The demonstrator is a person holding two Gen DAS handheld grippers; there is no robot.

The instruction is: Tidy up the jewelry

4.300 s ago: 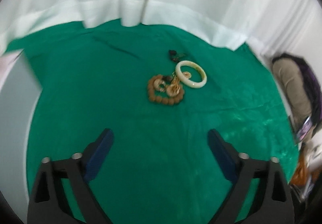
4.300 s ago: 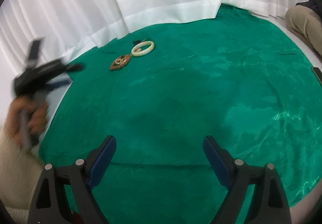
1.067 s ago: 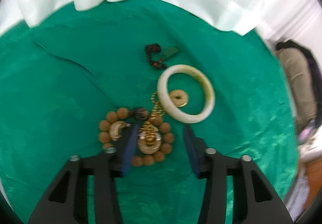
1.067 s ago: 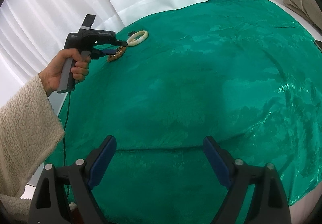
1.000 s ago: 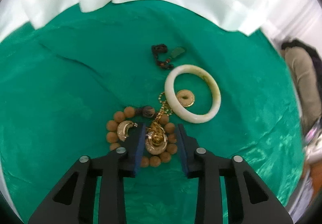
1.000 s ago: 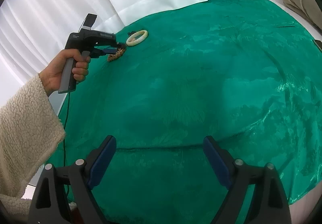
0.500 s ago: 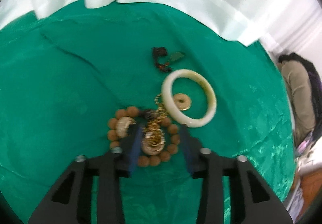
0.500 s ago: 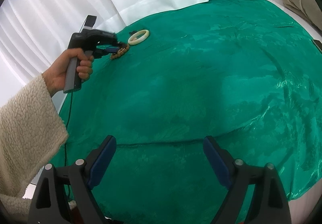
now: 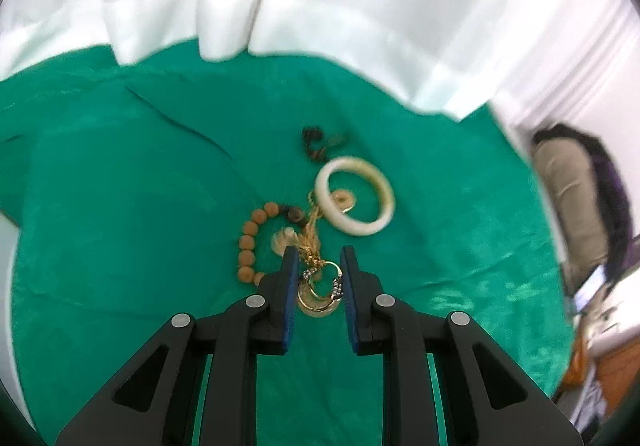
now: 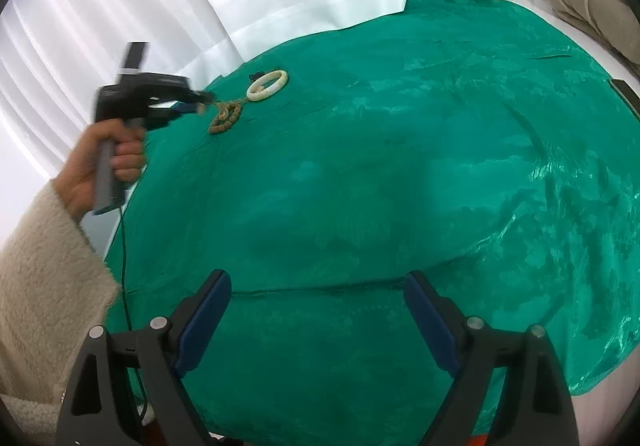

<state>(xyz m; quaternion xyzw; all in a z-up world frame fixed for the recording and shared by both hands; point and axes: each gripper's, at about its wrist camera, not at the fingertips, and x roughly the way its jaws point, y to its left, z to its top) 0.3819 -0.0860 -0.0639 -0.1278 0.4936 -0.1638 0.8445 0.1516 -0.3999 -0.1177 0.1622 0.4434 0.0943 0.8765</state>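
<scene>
On the green cloth [image 9: 120,205] lie a white bangle [image 9: 355,201], a wooden bead bracelet [image 9: 250,234] and a dark cord with a green pendant [image 9: 320,143]. My left gripper [image 9: 318,258] is closing, its blue pads pressing a gold ring pendant [image 9: 320,292] held just above the cloth. The pendant's gold chain [image 9: 312,230] trails back to the bangle. In the right wrist view the left gripper [image 10: 200,103] is in a hand at far left, beside the beads [image 10: 226,117] and bangle [image 10: 268,85]. My right gripper [image 10: 317,278] hangs open over bare cloth.
White curtains [image 9: 320,5] hang behind the cloth. A seated person's tan-trousered leg [image 9: 568,197] is at the right edge, with clutter below it. A small gold disc [image 9: 344,199] lies inside the bangle. The cloth's white border [image 10: 592,398] shows at lower right.
The left gripper's jaws widened a little, then closed on the gold pendant and lifted it up and back, drawing the chain taut. The right gripper stayed still and open.
</scene>
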